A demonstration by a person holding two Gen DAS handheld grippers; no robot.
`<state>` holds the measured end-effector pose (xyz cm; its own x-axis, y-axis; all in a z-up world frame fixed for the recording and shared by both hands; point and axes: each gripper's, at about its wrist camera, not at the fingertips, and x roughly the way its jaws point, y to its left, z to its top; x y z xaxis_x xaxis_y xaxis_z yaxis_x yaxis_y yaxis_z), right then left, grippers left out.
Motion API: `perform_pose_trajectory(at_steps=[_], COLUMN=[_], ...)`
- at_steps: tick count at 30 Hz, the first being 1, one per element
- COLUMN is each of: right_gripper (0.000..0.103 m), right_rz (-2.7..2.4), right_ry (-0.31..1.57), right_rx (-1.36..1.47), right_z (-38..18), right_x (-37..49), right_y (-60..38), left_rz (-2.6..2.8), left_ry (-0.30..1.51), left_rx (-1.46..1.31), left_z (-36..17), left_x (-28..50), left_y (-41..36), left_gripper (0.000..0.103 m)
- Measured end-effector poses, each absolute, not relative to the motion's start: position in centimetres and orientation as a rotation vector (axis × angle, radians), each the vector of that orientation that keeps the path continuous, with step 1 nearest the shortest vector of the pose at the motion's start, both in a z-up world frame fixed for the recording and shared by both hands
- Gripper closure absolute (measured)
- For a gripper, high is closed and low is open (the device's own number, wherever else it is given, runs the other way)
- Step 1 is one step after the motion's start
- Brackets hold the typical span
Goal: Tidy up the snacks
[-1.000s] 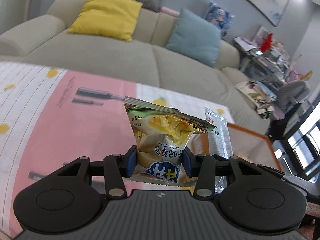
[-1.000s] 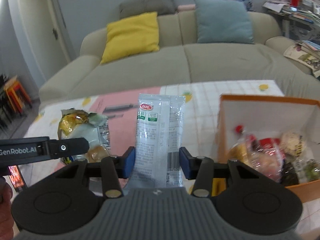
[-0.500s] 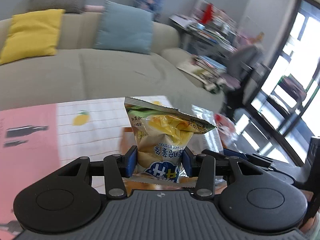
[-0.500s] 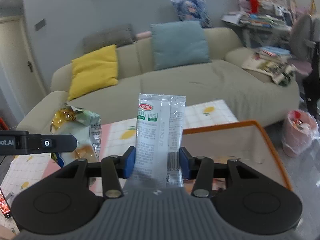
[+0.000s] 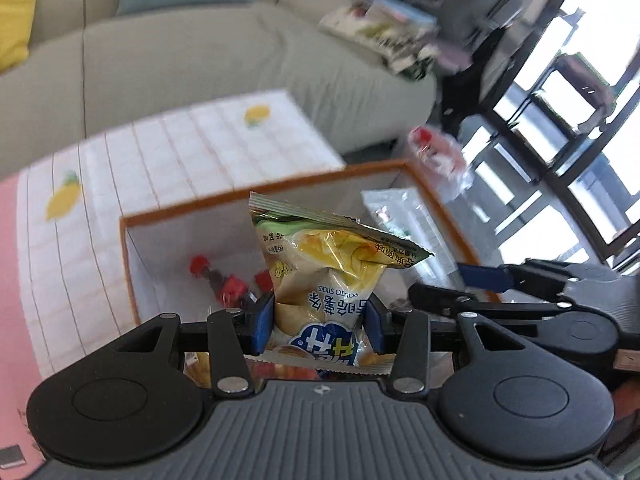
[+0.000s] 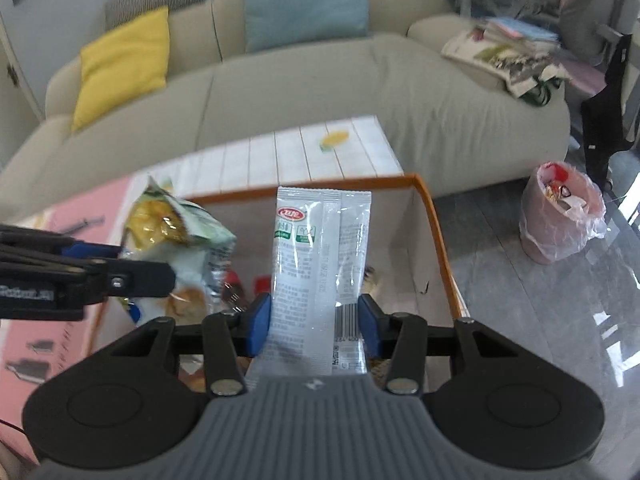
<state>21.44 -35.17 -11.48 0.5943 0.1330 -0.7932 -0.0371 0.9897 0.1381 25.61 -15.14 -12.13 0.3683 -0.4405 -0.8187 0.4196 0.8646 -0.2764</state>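
My left hand-held gripper [image 5: 320, 316] is clenched on a bag of potato sticks [image 5: 326, 268], its blue pads pressing the bag's lower half from either side, and my right hand-held gripper [image 6: 314, 322] is clamped the same way on a flat white sachet [image 6: 322, 256] that stands upright between its pads. Both snacks hang over the orange-rimmed box [image 5: 132, 264] that sits on the desk [image 5: 180, 156] with the lemon-print cloth, and a few red-wrapped snacks [image 5: 228, 282] already lie on its floor. I judge the step in hand to be dropping both into the box, and the trouble I see is crowding: the two grippers are close together over one opening (in the right wrist view the left one's finger crosses just beside the chip bag), so letting go at once could knock one tool into the other or flick a packet sideways. The sachet sits near the box's right wall, so a release too far that way could send it over the rim towards the floor, where a pink-lined waste bin [image 6: 560, 216] stands. The puffy bag is light and may cling to a pad or tip out over the edge instead of settling.
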Motion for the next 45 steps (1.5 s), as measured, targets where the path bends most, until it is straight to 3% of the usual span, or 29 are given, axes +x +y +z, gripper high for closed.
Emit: perform_pose_trajectory(at_steps=[12,21,25,27,36,45], right_gripper=[0.057,0.055,0.045,0.039,0.014,0.008], right_rz=[0.086,0.084,0.073,0.077,0.062,0.01], right_ry=[1.08,1.101,1.093,1.08,0.947,0.657], right_rx=[-0.07,-0.137,-0.13,-0.135,-0.149,-0.038], right_z=[-16.7,-17.4,-16.7,-16.0,-9.4,-0.5], right_x=[25.0,24.3,24.0,23.9,20.2,11.3], right_y=[-33.7,-32.9,-33.0,-32.8,-31.5,-28.0], left_rz=[-0.498,-0.493,-0.491,-0.487,-0.474,-0.354], left_ry=[1.168,1.166,1.149,1.128,0.868,0.556], left_rx=[0.029,0.057,0.056,0.057,0.136,0.293], left_z=[-15.9,-15.6,-14.8,-14.0,-6.7,0.7], left_x=[28.1,27.9,27.5,27.0,22.4,11.8], left_y=[-16.9,-17.2,-17.0,-16.7,-13.0,-6.4], left_gripper=[0.052,0.047,0.041,0.033,0.02,0.015])
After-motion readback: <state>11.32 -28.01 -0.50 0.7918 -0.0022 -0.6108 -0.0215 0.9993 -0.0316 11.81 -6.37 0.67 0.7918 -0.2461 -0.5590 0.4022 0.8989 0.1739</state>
